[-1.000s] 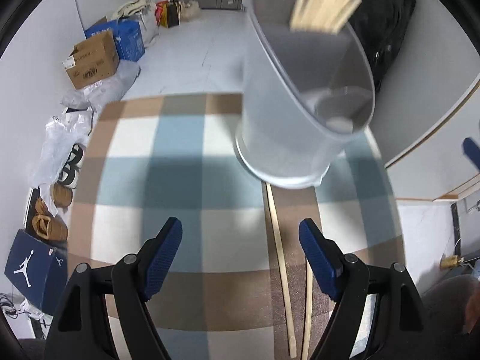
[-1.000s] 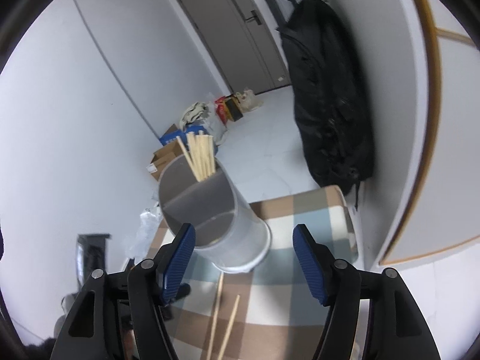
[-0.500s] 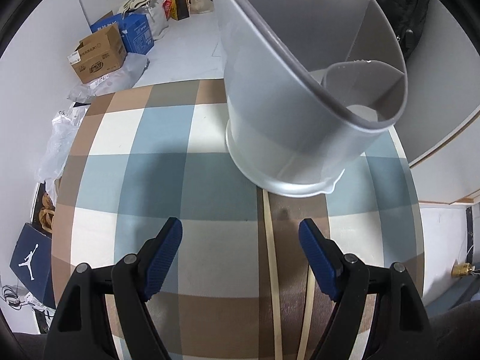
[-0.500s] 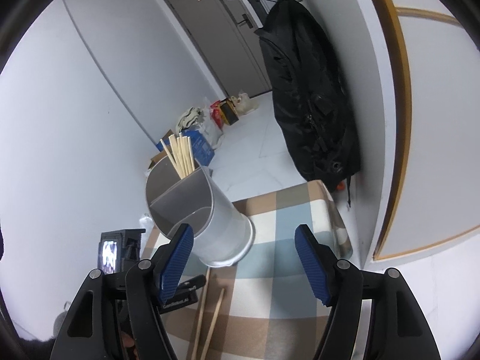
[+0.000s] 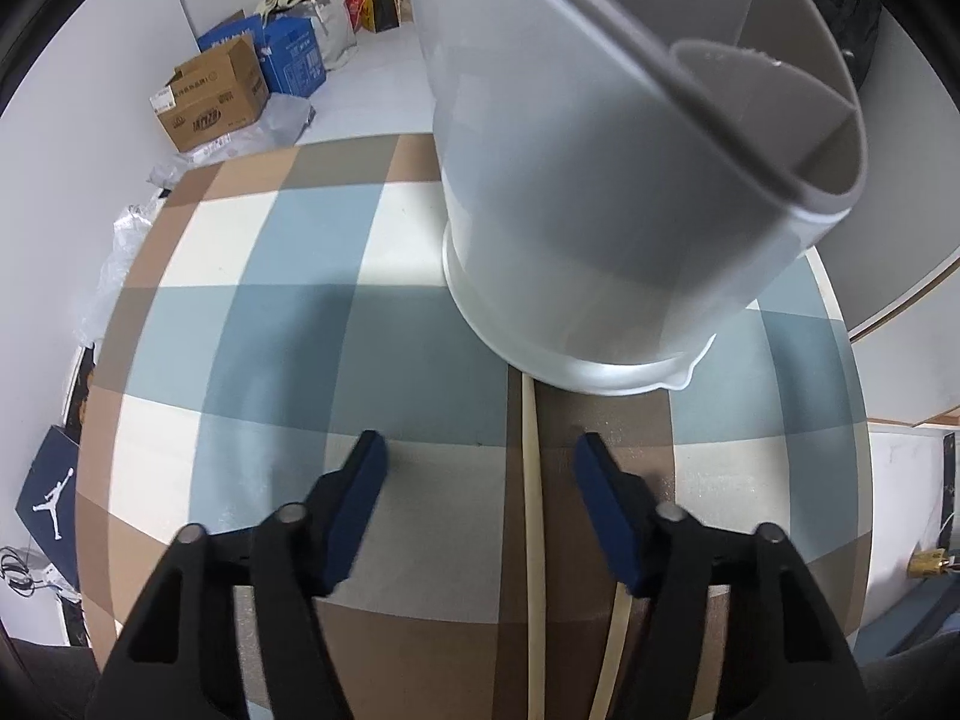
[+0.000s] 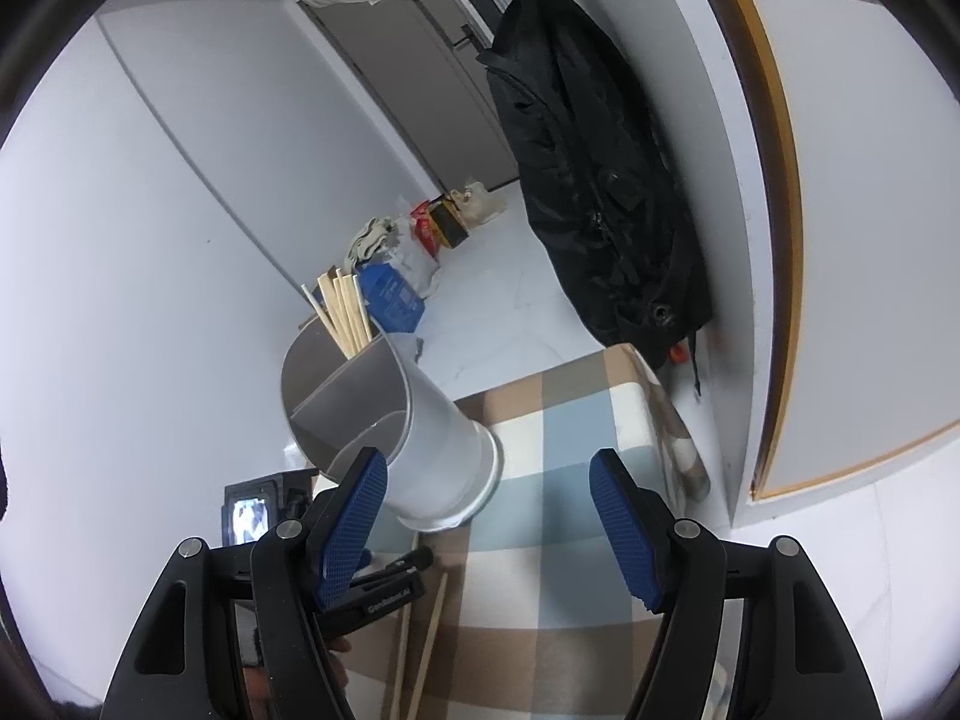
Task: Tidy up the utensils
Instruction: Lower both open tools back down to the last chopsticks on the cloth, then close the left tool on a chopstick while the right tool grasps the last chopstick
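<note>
A grey divided utensil holder [image 5: 600, 180] stands on the checked tablecloth [image 5: 270, 300]; in the right wrist view the holder [image 6: 432, 438] has several wooden chopsticks [image 6: 345, 312] in its far compartment. My left gripper [image 5: 480, 474] points down at the cloth just in front of the holder, its jaws closing. One loose chopstick [image 5: 531, 510] lies on the cloth between its fingers, untouched by the pads. A second chopstick [image 5: 615, 648] lies partly behind the right finger. My right gripper [image 6: 486, 516] hangs open and empty, further back above the table.
On the floor beyond the table sit a cardboard box [image 5: 210, 102], blue boxes [image 5: 288, 60] and a shoe box [image 5: 48, 498]. A black jacket [image 6: 588, 180] hangs on the wall right of the table. The table's rounded edge runs close behind the holder.
My left gripper has sunk toward the cloth and nearer the holder, and its jaws have narrowed around the loose chopstick. The right gripper has shifted slightly and stays open.
</note>
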`<state>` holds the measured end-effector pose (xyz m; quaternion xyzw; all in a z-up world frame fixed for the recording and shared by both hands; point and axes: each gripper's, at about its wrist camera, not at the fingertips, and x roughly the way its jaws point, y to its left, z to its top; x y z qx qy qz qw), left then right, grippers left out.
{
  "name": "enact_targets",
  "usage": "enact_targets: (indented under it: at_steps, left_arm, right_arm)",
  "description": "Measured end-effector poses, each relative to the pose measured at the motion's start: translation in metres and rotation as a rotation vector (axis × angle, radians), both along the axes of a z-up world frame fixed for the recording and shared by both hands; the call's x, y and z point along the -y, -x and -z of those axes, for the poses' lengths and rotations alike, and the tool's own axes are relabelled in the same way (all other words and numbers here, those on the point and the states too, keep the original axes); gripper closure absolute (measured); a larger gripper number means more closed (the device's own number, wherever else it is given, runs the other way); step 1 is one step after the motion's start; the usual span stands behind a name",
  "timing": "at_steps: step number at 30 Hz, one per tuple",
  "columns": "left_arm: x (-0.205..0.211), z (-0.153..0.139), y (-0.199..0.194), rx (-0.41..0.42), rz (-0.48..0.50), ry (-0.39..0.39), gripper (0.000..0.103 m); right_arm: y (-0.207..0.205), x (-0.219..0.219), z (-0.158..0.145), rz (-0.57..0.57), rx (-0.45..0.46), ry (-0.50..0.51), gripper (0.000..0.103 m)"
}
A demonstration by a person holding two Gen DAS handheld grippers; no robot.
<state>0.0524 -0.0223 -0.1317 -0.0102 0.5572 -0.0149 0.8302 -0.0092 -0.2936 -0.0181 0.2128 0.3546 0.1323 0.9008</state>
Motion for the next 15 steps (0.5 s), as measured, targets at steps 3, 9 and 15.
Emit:
enact_targets:
  at_steps: [3, 9, 15]
  left_arm:
    - [0.0013, -0.0011, -0.0004, 0.007, -0.005, 0.006, 0.049]
    - [0.0092, -0.0033, 0.0011, 0.030, 0.024, 0.000, 0.083]
    - [0.0070, -0.0028, 0.0002, 0.036, 0.030, 0.030, 0.101]
  right_arm:
    - [-0.0001, -0.0021, 0.0005, -0.010, -0.002, 0.008, 0.033]
    - [-0.0004, -0.0009, 0.0004, -0.004, -0.005, 0.002, 0.033]
    - [0.0008, -0.0007, 0.0012, 0.006, -0.009, 0.005, 0.033]
